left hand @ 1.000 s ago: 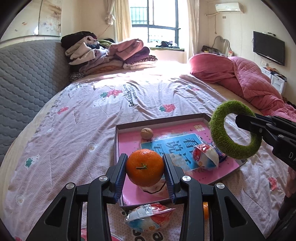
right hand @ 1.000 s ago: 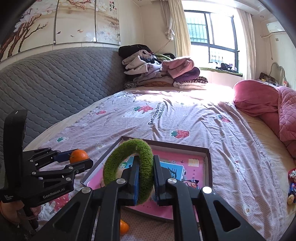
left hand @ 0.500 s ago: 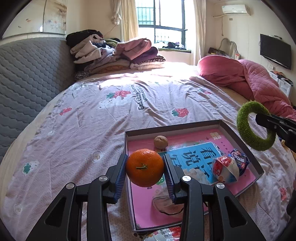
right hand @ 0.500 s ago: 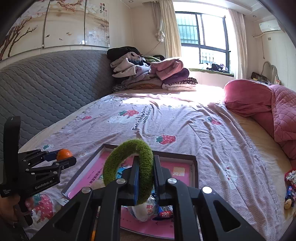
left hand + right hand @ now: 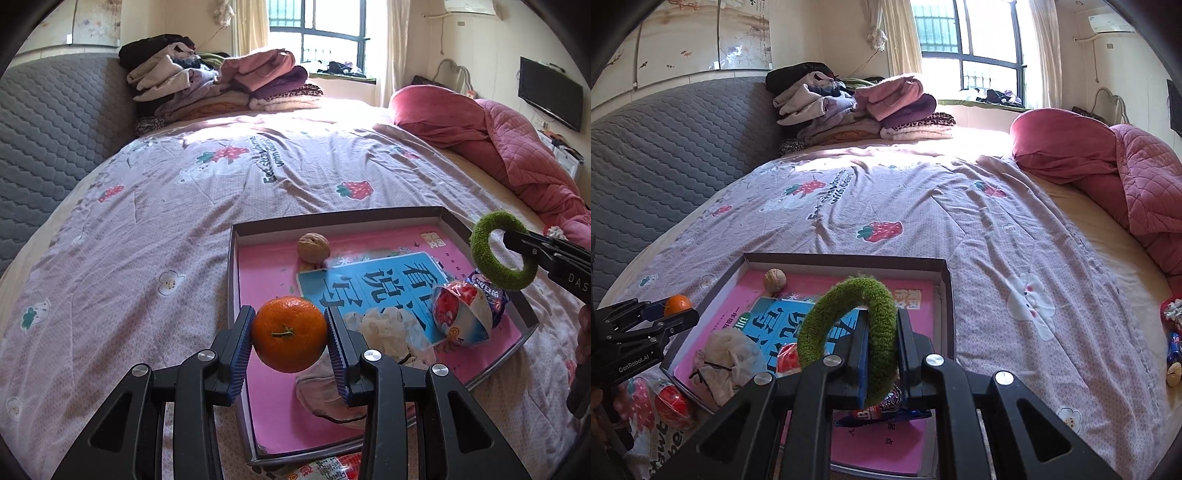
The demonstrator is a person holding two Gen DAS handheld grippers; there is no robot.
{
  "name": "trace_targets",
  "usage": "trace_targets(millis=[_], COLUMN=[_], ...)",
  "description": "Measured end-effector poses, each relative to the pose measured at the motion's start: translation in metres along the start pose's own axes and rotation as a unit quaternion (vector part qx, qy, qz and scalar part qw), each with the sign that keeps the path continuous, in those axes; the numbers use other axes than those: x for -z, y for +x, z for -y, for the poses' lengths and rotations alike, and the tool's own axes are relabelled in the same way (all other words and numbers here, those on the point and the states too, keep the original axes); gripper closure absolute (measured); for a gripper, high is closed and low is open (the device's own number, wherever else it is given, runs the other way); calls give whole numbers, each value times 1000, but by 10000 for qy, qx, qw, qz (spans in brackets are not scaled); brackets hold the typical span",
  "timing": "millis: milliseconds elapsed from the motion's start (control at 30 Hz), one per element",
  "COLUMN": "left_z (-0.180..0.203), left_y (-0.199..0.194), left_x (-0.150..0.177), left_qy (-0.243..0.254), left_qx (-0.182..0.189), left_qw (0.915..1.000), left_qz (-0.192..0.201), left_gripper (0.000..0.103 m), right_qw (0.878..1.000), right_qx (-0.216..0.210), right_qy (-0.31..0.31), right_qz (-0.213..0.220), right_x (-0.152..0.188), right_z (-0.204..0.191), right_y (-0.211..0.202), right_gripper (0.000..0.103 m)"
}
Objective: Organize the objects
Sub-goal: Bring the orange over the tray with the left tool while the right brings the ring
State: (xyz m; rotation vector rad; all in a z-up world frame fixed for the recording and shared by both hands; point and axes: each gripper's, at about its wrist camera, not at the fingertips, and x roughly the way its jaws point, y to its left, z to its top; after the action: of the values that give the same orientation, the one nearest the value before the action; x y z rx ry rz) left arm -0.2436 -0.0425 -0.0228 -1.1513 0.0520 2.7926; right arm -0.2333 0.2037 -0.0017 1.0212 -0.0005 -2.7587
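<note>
My left gripper (image 5: pixel 290 334) is shut on an orange mandarin (image 5: pixel 289 333), held above the near left corner of a shallow pink-lined box (image 5: pixel 332 218) on the bed. My right gripper (image 5: pixel 881 325) is shut on a fuzzy green ring (image 5: pixel 846 328), which hangs over the box's right half (image 5: pixel 945 295). In the left wrist view the ring (image 5: pixel 504 254) and the right gripper (image 5: pixel 517 243) show over the box's right rim. Inside the box lie a walnut (image 5: pixel 313 246), a blue booklet (image 5: pixel 369 280), a red-and-white snack packet (image 5: pixel 461 317), a blue wrapper (image 5: pixel 882 408) and crumpled white plastic (image 5: pixel 388 328).
The box sits on a lilac strawberry-print quilt (image 5: pixel 147 240). A red snack packet (image 5: pixel 672 400) lies outside the box at near left. More small items (image 5: pixel 1172 332) lie at the bed's right edge. Folded clothes (image 5: pixel 221 81) and pink bedding (image 5: pixel 498 140) lie at the far side.
Both grippers have moved forward and down over the box, each still gripping its object. The box now fills more of both views, and the green ring sits lower over its right side.
</note>
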Motion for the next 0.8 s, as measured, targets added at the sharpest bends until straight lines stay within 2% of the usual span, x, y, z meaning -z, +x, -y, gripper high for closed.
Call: trace_targets(millis=[433,700,800], left_z=[5,8,10], left_y=[15,25,27], left_x=[8,14,16], left_qy=[59,33,91], left_qx=[89,341,299], left_qw=[9996,9979,9978], left_qz=[-268,-546,-589], left_gripper=[64,64,64], right_qw=[9985,9969,9962], right_qx=[296,395,443], right_qy=[-189,-252,-304], right_qz=[-411,-624,-679], right_x=[14,20,21], right_z=[-1,-2,-3], right_y=[22,29,32], right_gripper=[90,90,90])
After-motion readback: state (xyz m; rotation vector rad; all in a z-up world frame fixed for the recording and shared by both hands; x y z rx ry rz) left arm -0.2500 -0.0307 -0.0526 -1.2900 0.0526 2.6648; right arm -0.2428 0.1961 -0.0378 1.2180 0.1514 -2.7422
